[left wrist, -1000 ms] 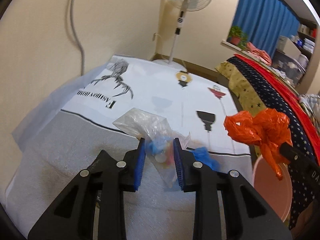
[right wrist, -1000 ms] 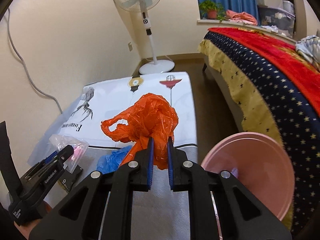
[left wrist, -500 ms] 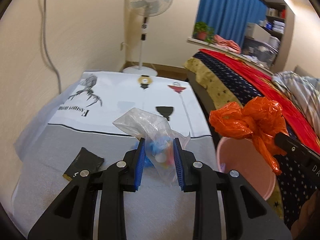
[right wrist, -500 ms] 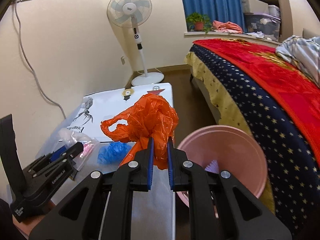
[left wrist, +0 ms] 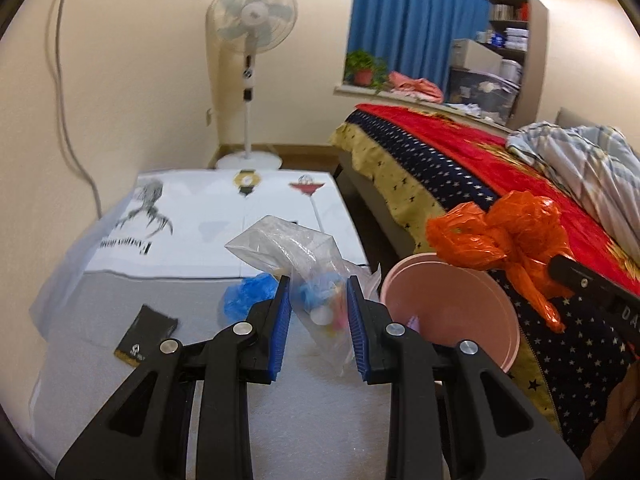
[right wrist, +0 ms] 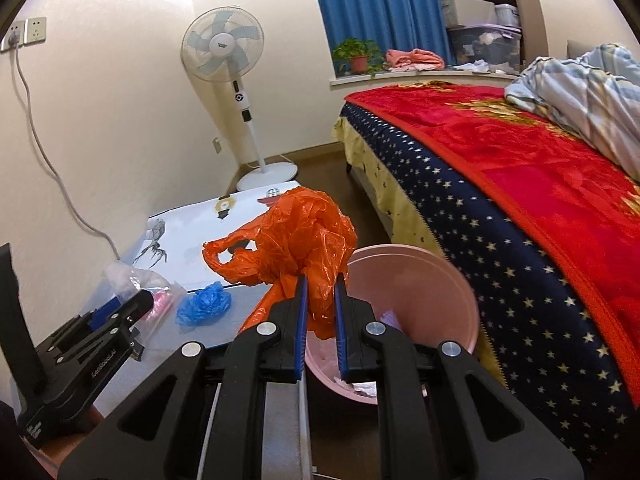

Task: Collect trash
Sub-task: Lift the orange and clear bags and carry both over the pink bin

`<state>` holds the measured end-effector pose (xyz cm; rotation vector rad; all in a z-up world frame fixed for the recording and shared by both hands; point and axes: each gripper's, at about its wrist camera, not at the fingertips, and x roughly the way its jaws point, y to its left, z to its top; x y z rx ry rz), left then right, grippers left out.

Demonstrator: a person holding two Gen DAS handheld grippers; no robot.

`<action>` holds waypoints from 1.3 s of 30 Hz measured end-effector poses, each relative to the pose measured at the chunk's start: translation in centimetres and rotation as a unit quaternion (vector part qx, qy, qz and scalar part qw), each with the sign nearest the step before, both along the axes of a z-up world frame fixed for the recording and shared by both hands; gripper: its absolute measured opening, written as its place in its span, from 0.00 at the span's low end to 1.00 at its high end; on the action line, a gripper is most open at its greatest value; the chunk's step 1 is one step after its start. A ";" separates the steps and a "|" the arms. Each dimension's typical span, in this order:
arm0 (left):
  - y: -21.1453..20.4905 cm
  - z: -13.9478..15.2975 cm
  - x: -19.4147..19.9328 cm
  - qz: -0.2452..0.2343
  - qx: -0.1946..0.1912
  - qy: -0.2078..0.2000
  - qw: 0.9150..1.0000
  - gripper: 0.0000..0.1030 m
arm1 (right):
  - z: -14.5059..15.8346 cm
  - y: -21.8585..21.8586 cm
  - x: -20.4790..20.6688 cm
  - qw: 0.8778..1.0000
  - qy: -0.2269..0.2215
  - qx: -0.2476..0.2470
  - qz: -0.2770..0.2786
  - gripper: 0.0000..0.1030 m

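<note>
Your left tongs (left wrist: pixel 318 308) are closed to a narrow gap on a clear plastic bag (left wrist: pixel 298 258) with small blue, white and pink scraps inside, the blue pads pressing its sides while its top balloons up ahead of the tips. Your right tongs (right wrist: pixel 320 306) are nearly shut, pinching the neck of a crumpled orange plastic bag (right wrist: pixel 296 240) that bulges above and ahead of the tips. Just right of the left tongs, and directly under and beyond the right ones, stands a pink bin (left wrist: pixel 452 304) beside the bed (right wrist: pixel 520 200). Left of the left tongs a crumpled blue glove (left wrist: pixel 246 298) and a black wrapper (left wrist: pixel 146 334) lie on the tabletop (left wrist: pixel 192 216). Both tongs tilt down and forward, side by side
</note>
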<state>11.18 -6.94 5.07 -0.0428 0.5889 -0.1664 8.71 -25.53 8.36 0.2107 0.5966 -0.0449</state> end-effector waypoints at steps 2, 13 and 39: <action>-0.4 -0.3 -0.2 -0.005 -0.003 0.004 1.000 0.26 | 0.1 0.0 -0.3 1.000 -0.002 -0.009 -0.002 0.12; -1.5 -1.5 0.3 -0.044 -0.006 0.006 0.999 0.26 | -0.6 -1.1 -1.3 0.999 0.005 -0.029 -0.044 0.12; -7.0 -3.5 2.4 -0.117 0.013 -0.002 0.993 0.26 | -4.9 -5.3 0.9 0.992 0.033 -0.020 -0.123 0.12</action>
